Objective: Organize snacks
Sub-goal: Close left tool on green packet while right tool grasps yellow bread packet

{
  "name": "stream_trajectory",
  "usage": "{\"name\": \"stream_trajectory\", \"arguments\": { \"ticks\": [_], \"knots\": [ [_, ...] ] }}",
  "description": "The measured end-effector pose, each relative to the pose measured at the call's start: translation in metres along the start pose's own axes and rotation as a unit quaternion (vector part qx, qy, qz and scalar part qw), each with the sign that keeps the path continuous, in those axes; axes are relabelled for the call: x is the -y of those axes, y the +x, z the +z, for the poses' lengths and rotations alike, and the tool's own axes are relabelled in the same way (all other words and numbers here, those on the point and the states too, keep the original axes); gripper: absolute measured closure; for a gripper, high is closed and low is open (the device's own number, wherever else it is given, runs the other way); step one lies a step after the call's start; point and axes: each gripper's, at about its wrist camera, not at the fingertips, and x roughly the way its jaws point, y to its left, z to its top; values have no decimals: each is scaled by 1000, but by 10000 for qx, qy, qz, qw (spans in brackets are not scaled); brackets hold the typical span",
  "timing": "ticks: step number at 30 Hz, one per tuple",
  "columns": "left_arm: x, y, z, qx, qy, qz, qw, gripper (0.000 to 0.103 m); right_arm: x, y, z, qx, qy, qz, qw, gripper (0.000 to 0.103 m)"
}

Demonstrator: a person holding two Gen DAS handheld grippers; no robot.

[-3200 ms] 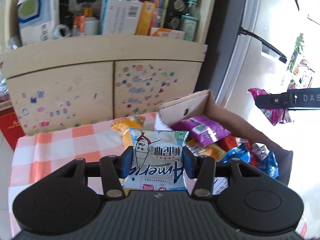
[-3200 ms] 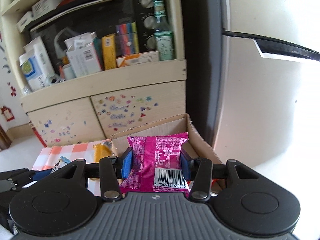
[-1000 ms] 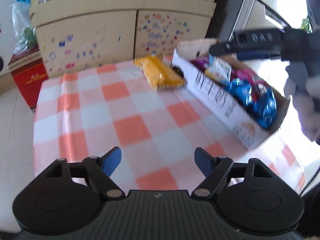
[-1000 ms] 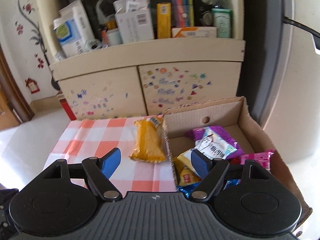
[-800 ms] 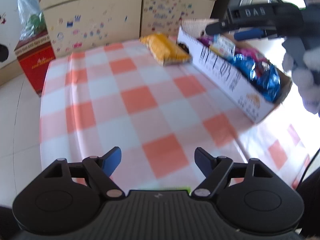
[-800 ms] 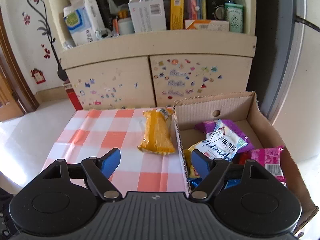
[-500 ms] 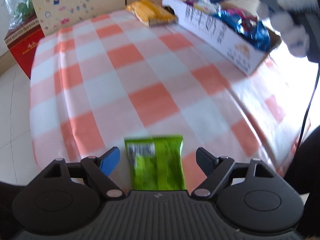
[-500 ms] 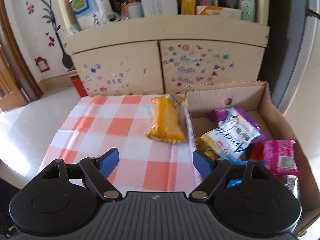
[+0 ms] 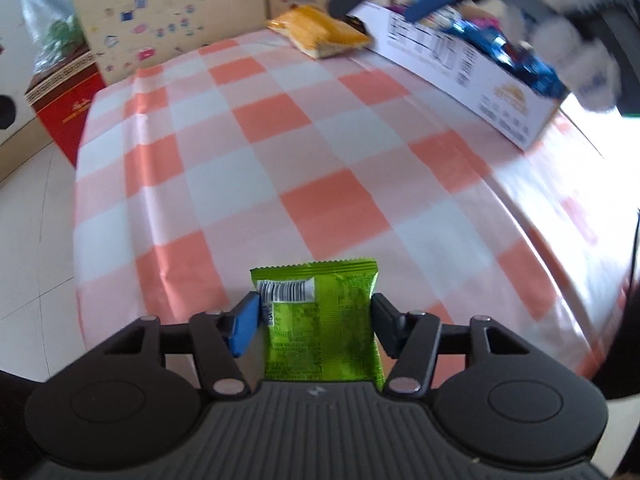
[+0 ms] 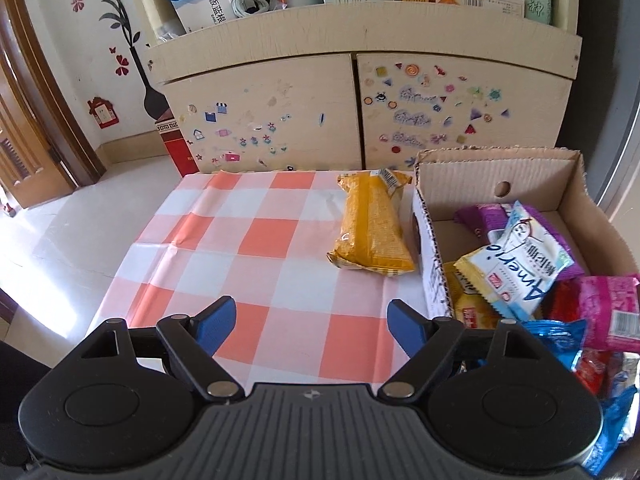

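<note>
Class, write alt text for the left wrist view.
The left tool is closing on a green snack packet lying on an orange-and-white checked tablecloth. Farther back, a yellow packet lies beside a cardboard box of snacks.

Left tongs [image 9: 316,316] closing; right tongs [image 10: 311,322] spread wide.

Left tool [image 9: 314,320] jaws closing on a green foil snack packet [image 9: 320,320] lying on the orange-and-white checked desk [image 9: 280,140]. Far edge: yellow snack bag [image 9: 320,32] beside a white cardboard box [image 9: 460,60] holding blue wrappers [image 9: 520,56].
</note>
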Motion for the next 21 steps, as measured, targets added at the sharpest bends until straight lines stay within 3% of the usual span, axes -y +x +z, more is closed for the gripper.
{"name": "stream_trajectory", "arguments": {
  "ticks": [7,13,17,21],
  "knots": [
    [-33,21,35,313,-818,342,9956,46,-7,14,6,186,-112,-46,9998,16],
    [-65,39,60,535,-1423,638,9863,46,-11,41,14,280,-236,-467,9982,19],
    [-74,46,67,625,-1581,647,9833,45,-12,60,25,367,-255,-576,9973,22],
    [-75,50,70,688,-1557,612,9835,38,-16,79,31,456,-539,-904,9934,24]
  ]
}}
